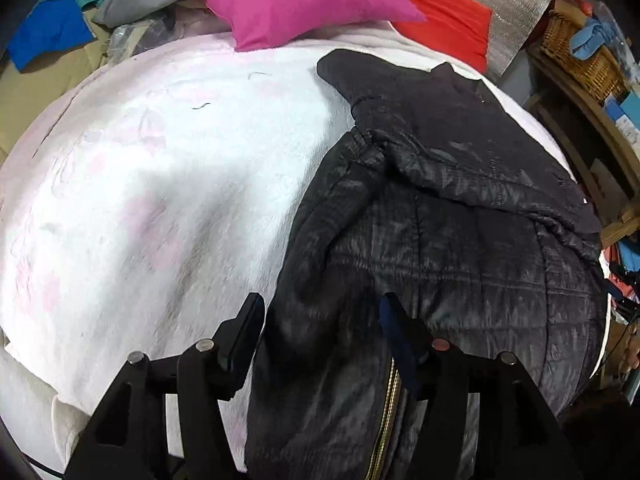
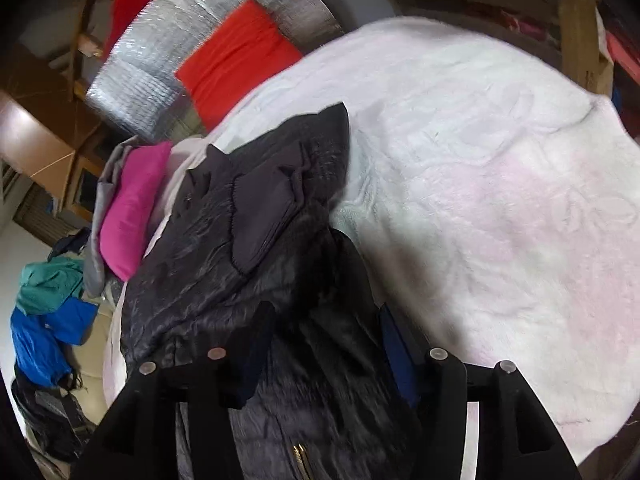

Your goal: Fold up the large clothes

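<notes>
A black quilted jacket (image 1: pixel 460 216) with a gold zipper lies on a white and pink fluffy blanket (image 1: pixel 152 184), its hood and a sleeve folded toward the far side. My left gripper (image 1: pixel 320 332) is open, its fingers straddling the jacket's near edge by the zipper. In the right wrist view the same jacket (image 2: pixel 248 248) lies bunched on the blanket (image 2: pixel 500 200). My right gripper (image 2: pixel 324 344) is open, with jacket fabric between its fingers.
A magenta pillow (image 1: pixel 304 4) and a red pillow (image 1: pixel 448 24) sit at the bed's far end by a silver foil panel (image 1: pixel 504 4). Teal, blue and grey clothes (image 2: pixel 48 304) are piled beside the bed. A wicker basket (image 1: pixel 580 52) stands on wooden shelves.
</notes>
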Demonstrator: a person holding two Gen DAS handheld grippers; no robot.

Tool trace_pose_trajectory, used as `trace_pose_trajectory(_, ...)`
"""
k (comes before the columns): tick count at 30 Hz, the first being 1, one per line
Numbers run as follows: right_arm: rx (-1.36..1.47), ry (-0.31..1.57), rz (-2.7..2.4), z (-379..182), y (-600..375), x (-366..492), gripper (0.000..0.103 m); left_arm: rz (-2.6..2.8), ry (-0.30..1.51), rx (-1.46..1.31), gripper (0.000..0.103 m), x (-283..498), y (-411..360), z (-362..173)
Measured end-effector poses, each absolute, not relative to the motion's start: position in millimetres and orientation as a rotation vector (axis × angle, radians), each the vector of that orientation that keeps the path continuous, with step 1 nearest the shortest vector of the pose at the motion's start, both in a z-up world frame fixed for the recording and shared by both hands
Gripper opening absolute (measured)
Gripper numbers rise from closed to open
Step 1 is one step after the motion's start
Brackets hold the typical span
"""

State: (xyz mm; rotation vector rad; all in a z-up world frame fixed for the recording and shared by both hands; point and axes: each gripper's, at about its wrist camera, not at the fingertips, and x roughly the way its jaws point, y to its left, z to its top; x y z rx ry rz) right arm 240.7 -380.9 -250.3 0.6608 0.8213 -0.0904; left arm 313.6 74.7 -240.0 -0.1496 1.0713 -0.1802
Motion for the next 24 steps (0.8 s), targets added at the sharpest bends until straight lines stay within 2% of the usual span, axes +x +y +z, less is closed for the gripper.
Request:
trace_pose_trajectory(8, 0.687, 0.900, -0.081, -276.8, -403.0, 201.2, 0.057, -0.154, 1.107, -0.197, 0.061, 288.7, 95.6, -251.9)
trace_pose_trajectory(10, 0.699, 0.902, -0.057, -282.2, -404.3, 194.5, 0.057, -0.163, 1.103, -0.207, 0.053, 286.4, 96.7, -253.6)
trace_pose_trajectory(11, 0.703, 0.903, -0.042, -285.3, -404.8, 190.9, 0.057, -0.174, 1.108, -0.215, 0.043, 286.4, 96.1, -255.2)
trace_pose_trajectory(13, 0.697, 0.893, -0.024, -288.2, -403.4, 185.5, 0.057, -0.176, 1.108, -0.216, 0.039, 286.3, 95.0, -257.1)
trace_pose_trajectory(14, 0.684, 0.889, -0.018, -288.3, -401.8, 183.9, 0.056, -0.177, 1.107, -0.209, 0.035, 286.5, 93.6, -257.4)
trace_pose_trajectory(16, 0.626, 0.872, -0.003, -285.1, -393.7, 180.3, 0.033, -0.176, 1.099, -0.206, 0.030, 287.3, 89.2, -256.9)
trace_pose_trajectory(18, 0.548, 0.850, -0.013, -279.9, -381.1, 177.3, 0.024, -0.178, 1.082, -0.207, 0.025, 284.9, 85.4, -255.5)
trace_pose_trajectory(23, 0.508, 0.852, -0.033, -278.4, -368.0, 170.4, 0.025, -0.173, 1.067, -0.190, 0.025, 275.8, 82.2, -253.8)
trace_pose_trajectory(24, 0.519, 0.851, -0.049, -277.2, -369.1, 167.2, 0.026, -0.168, 1.070, -0.195, 0.032, 273.9, 83.4, -253.8)
